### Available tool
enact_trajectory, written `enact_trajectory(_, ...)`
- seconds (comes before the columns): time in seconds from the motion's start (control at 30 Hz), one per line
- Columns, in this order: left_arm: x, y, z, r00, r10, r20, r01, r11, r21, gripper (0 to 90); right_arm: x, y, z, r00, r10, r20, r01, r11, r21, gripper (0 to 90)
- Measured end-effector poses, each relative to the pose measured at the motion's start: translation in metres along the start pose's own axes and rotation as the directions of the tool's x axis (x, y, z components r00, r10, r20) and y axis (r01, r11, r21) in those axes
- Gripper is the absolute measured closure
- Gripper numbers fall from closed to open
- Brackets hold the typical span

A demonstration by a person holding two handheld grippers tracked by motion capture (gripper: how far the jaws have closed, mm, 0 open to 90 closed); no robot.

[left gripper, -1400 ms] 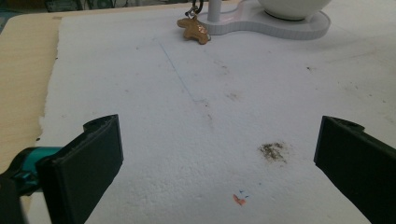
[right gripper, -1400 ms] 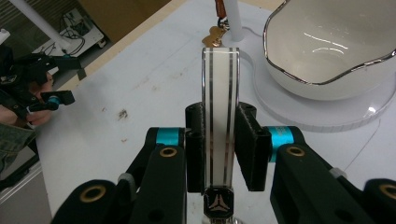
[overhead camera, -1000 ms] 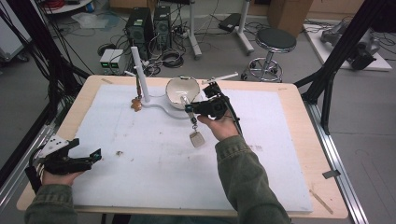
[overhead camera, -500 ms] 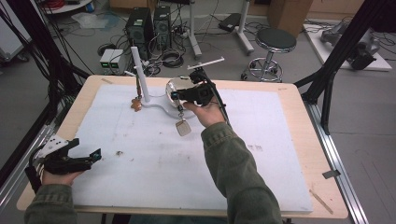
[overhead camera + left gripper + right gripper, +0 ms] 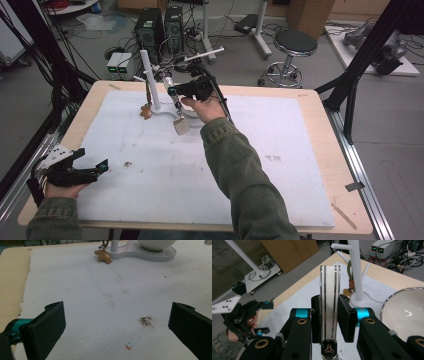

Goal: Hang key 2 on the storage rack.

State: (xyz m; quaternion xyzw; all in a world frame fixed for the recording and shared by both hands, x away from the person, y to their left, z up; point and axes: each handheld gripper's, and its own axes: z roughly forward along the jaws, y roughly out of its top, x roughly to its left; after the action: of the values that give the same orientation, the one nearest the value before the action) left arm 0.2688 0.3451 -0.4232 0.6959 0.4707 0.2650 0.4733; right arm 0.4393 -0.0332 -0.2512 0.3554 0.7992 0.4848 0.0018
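Two tools (image 5: 102,166) (image 5: 172,91), one white stand (image 5: 150,80), one bowl (image 5: 404,310), two hanging charms (image 5: 146,112) (image 5: 181,126), one stool (image 5: 295,44)

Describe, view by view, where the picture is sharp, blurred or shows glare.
High view: soft throughout, even lighting, the white mat pale. Left gripper view: mat texture sharp mid-frame, the near left gripper jaws blurred. Right gripper view: the strap clamped in the right gripper crisp, glare on the bowl rim.

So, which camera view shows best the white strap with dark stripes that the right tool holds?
The right gripper view: the striped strap stands upright and close between the pads of the right tool. In the high view it is small, with a beige tag hanging below.
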Motion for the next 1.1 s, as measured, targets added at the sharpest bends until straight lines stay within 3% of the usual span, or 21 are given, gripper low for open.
enact_trajectory(0.67, 0.002, -0.001, -0.002, 0.9999, -0.011, -0.001, 0.011, 0.9999, -0.009, 1.7, 0.009, 0.037, 0.03, 0.9998, -0.006, -0.021, 0.006, 1.0, -0.003, 74.7)
enact_trajectory(1.1, 0.004, -0.001, -0.001, 0.9998, -0.021, 0.0, 0.021, 0.9997, -0.013, 1.7, 0.017, 0.062, 0.051, 0.9978, -0.041, -0.052, 0.041, 0.999, -0.004, 74.7)
